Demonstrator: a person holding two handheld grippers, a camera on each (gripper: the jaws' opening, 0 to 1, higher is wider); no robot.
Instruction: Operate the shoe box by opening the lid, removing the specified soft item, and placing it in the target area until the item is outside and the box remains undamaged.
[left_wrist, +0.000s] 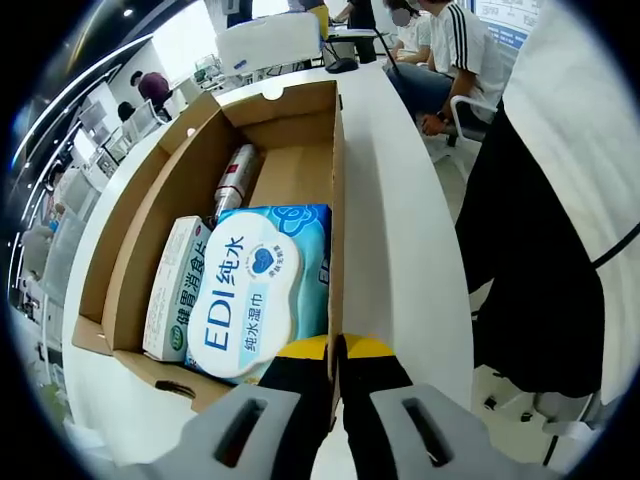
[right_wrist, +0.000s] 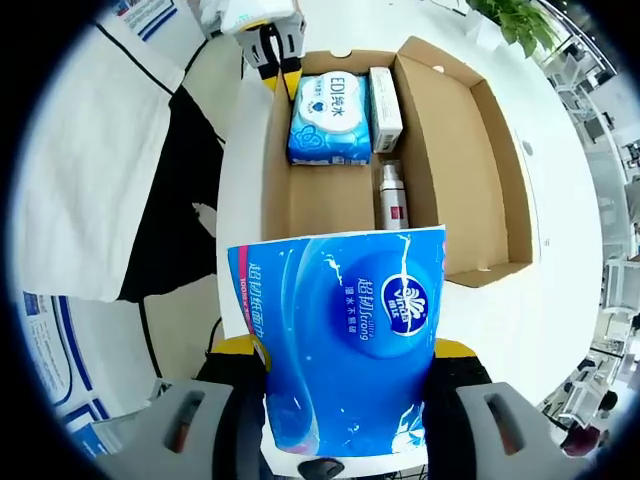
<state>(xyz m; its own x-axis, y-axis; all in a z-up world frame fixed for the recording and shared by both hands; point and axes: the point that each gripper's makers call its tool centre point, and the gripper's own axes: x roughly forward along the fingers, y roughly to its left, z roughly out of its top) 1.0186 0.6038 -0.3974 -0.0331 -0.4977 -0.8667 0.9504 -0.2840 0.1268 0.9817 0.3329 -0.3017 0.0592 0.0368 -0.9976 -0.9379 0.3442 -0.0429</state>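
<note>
blue tissue pack (right_wrist: 350, 340) upright between jaws (outside), shoe box (right_wrist: 455, 150) lying open.

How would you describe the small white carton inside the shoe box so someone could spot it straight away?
Find the open cardboard shoe box on the white table. Inside it, beside the blue wet wipes pack, lies the small white carton along the box wall. It is the only hard, flat, white box with green lettering; the wipes are soft and blue, and the spray bottle beyond it is round.
</note>
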